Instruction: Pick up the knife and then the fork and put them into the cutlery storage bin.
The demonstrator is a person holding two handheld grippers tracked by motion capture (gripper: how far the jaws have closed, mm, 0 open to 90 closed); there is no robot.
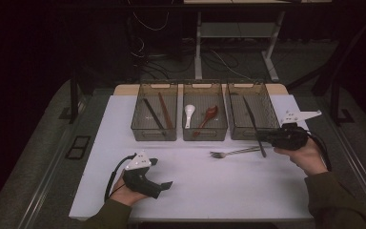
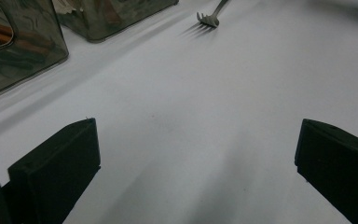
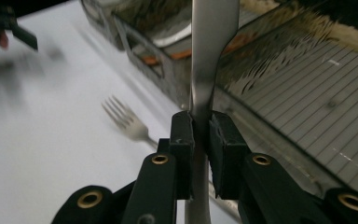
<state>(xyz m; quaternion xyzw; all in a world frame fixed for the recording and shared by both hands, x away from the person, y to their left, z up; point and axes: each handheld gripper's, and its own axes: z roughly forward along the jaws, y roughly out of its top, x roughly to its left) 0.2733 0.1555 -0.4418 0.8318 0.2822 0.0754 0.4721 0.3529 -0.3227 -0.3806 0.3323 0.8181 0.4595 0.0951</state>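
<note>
My right gripper (image 1: 263, 139) is shut on a long metal knife (image 1: 252, 121), which slants up over the front wall of the right bin (image 1: 240, 134). In the right gripper view the pads (image 3: 182, 140) pinch the knife's silver shaft (image 3: 212, 56) just in front of the right bin (image 3: 307, 116). A metal fork (image 1: 232, 153) lies on the white table (image 1: 205, 191) just left of that gripper, tines pointing left. My left gripper (image 1: 161, 172) rests low near the table's front left, open, with nothing between its jaws (image 2: 198, 172). The fork's tines (image 2: 208, 19) lie far ahead of it.
Three clear bins stand in a row at the back of the table. The left bin (image 1: 155, 133) holds chopsticks (image 1: 153, 114). The middle bin (image 1: 205, 135) holds a white spoon (image 1: 189, 113) and a brown spoon (image 1: 208, 115). Dark floor with cables and a desk frame lies beyond.
</note>
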